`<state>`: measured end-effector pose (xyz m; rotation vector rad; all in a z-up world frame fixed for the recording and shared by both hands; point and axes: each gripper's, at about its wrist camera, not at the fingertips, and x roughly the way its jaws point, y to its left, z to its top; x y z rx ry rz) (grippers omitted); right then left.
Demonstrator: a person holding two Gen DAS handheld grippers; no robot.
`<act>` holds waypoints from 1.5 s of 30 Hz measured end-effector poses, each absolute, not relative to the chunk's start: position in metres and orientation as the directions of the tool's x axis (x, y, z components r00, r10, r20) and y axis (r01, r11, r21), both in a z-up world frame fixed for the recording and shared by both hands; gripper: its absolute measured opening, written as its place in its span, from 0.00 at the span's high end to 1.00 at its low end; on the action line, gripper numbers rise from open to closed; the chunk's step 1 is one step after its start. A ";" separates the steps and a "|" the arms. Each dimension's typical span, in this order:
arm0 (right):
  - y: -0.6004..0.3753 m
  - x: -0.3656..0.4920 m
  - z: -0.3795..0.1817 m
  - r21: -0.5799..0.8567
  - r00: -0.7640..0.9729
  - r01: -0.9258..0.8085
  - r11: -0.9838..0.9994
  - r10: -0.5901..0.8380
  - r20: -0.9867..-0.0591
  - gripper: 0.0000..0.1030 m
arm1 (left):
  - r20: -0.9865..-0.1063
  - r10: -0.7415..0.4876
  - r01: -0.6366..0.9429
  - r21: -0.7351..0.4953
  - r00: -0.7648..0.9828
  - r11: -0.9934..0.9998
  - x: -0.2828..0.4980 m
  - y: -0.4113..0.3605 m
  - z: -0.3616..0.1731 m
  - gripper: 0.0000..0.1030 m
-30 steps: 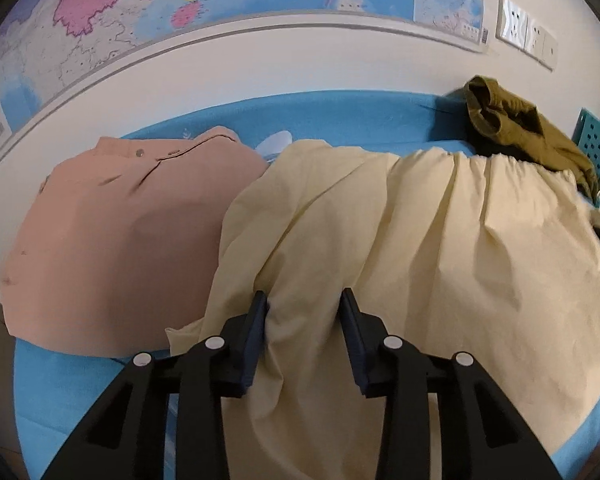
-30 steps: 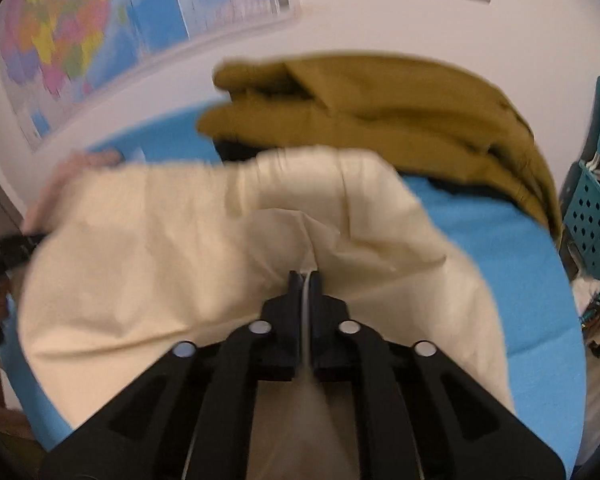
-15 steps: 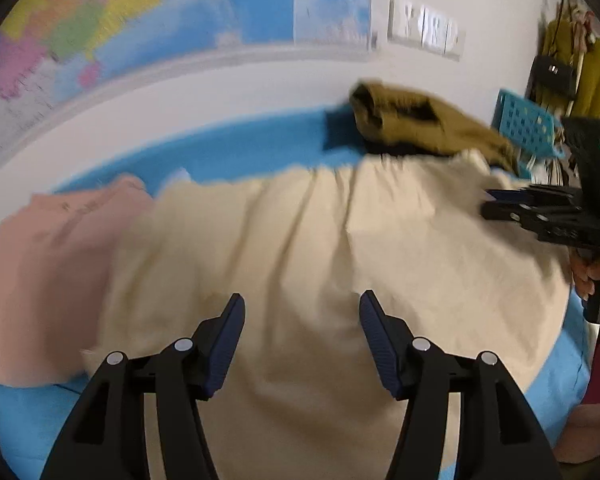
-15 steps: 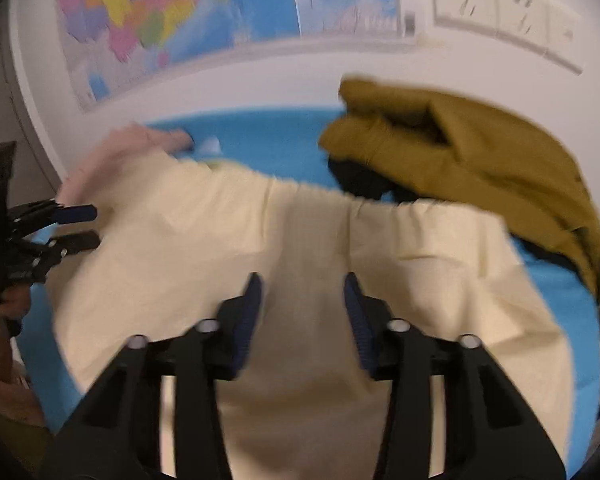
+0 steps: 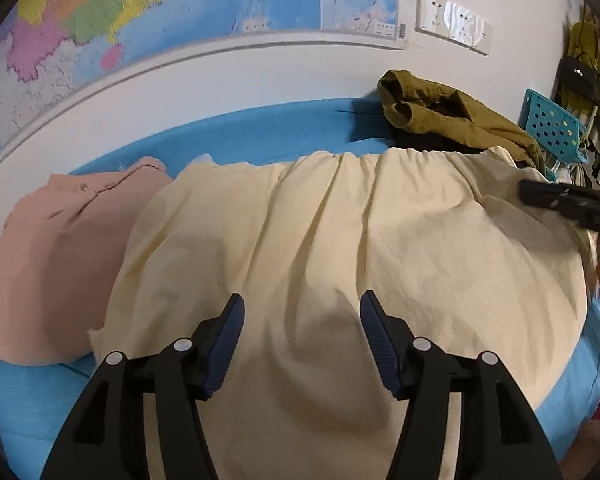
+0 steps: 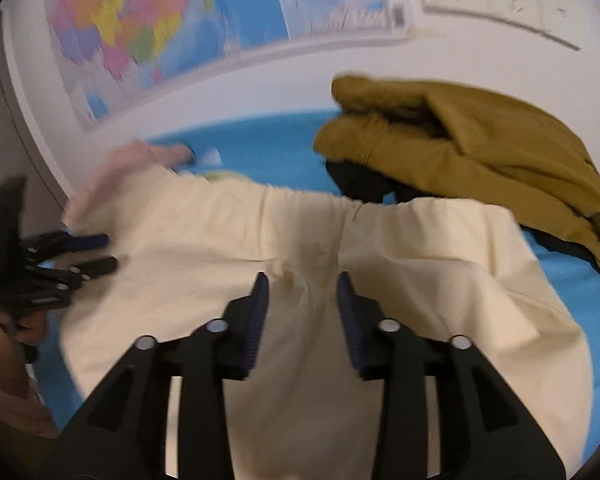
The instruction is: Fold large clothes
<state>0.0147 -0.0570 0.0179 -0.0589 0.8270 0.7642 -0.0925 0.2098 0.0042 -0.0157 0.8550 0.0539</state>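
Cream cotton garment (image 5: 340,248) lies spread and creased over the blue padded surface (image 5: 260,140), overlapping a folded salmon-pink shirt (image 5: 60,240) at its left. An olive-brown jacket (image 5: 452,120) is heaped near the wall. The left gripper (image 5: 302,332) hovers over the cream cloth, jaws wide and holding nothing.

From the right wrist view, which is blurred, the right gripper (image 6: 302,308) likewise stands spread apart above the cream garment (image 6: 420,264), beside the olive heap (image 6: 480,140).
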 end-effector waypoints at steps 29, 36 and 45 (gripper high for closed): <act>-0.043 -0.073 -0.001 0.174 0.339 -0.734 0.657 0.576 -0.744 0.60 | -0.741 -0.154 0.120 -0.100 0.654 0.988 -0.136 0.190 -0.015 0.31; -0.055 -0.077 0.010 0.178 0.379 -0.710 0.681 0.582 -0.719 0.57 | -0.733 -0.109 0.049 -0.103 0.671 0.993 -0.139 0.198 -0.013 0.29; -0.162 -0.059 0.008 0.257 0.502 -0.466 0.847 0.492 -0.712 0.66 | -0.720 -0.119 -0.003 -0.166 0.684 0.986 -0.165 0.224 -0.018 0.32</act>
